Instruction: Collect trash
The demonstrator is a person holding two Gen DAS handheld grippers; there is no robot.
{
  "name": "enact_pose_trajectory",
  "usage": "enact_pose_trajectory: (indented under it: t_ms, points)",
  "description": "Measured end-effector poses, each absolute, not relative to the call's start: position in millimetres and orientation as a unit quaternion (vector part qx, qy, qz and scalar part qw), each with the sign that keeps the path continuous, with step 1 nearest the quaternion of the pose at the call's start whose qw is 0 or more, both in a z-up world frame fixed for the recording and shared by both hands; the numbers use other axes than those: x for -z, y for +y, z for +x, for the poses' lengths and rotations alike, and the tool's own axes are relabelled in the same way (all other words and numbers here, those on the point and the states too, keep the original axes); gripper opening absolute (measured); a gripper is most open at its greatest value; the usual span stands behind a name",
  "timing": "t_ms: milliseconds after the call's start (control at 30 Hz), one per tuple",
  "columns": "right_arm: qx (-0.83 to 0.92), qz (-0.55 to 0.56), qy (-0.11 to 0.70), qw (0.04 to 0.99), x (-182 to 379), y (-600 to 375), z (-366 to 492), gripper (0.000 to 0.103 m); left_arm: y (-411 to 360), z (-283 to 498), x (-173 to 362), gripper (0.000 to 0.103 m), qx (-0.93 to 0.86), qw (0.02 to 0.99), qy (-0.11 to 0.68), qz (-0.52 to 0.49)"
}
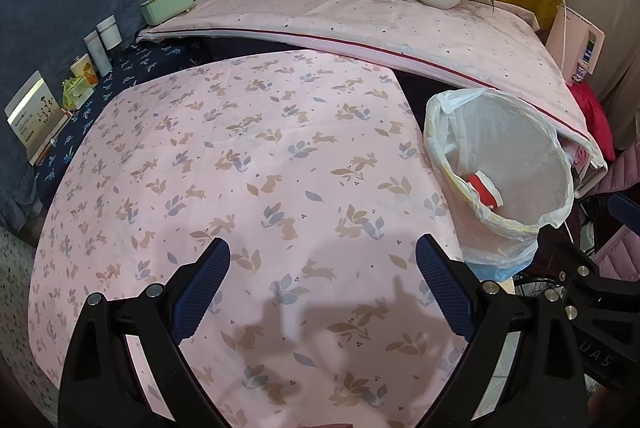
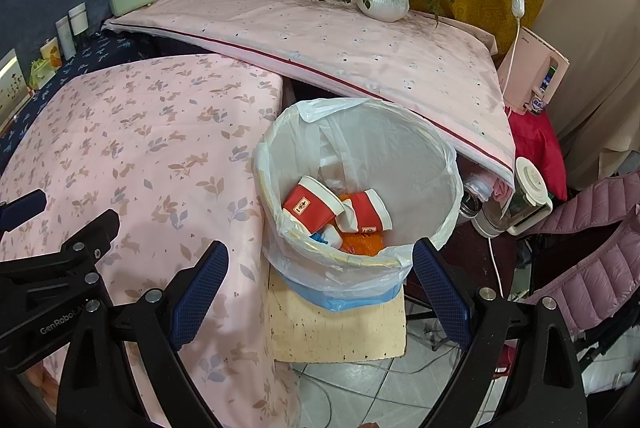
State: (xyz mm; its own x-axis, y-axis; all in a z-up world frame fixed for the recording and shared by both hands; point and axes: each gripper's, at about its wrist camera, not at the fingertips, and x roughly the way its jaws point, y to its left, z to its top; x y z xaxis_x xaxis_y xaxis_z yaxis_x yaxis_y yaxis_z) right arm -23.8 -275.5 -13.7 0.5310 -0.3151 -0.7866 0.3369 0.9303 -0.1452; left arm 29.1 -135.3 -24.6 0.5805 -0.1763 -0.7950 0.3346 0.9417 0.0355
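Item: lined trash bin [image 2: 360, 187], directly ahead of the right tongs [image 2: 320, 268], on a board [image 2: 340, 328]; holds two red paper cups [image 2: 310, 205], orange wrapper.
Right tongs: spread wide, empty. Left tongs [image 1: 322, 268]: spread wide, empty, over the rabbit-print cloth [image 1: 240, 167], bin to their right.
Handling: cloth looks cleared; scan edges before finishing.
Markings: "GenRobot.AI" on the tongs' frame; cup logos unreadable.

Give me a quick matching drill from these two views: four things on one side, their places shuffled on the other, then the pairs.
Things:
1. red paper cups
2. trash bin
3. white plant pot
4. left gripper

Places:
A. on the pale board beside the table
B. on the far raised surface
C. inside the bin liner
D. open above the rabbit-print cloth

Pairs: 1-C, 2-A, 3-B, 4-D
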Motion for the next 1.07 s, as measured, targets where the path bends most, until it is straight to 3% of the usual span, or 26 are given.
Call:
enact_pose_trajectory:
  t_ms: [1067]
  points:
    - [0.197,0.017,0.444,0.874,13.8,-282.7,-33.2,0.089,-141.6,24.4,24.5,0.090,0.151,0.885,0.429,0.096]
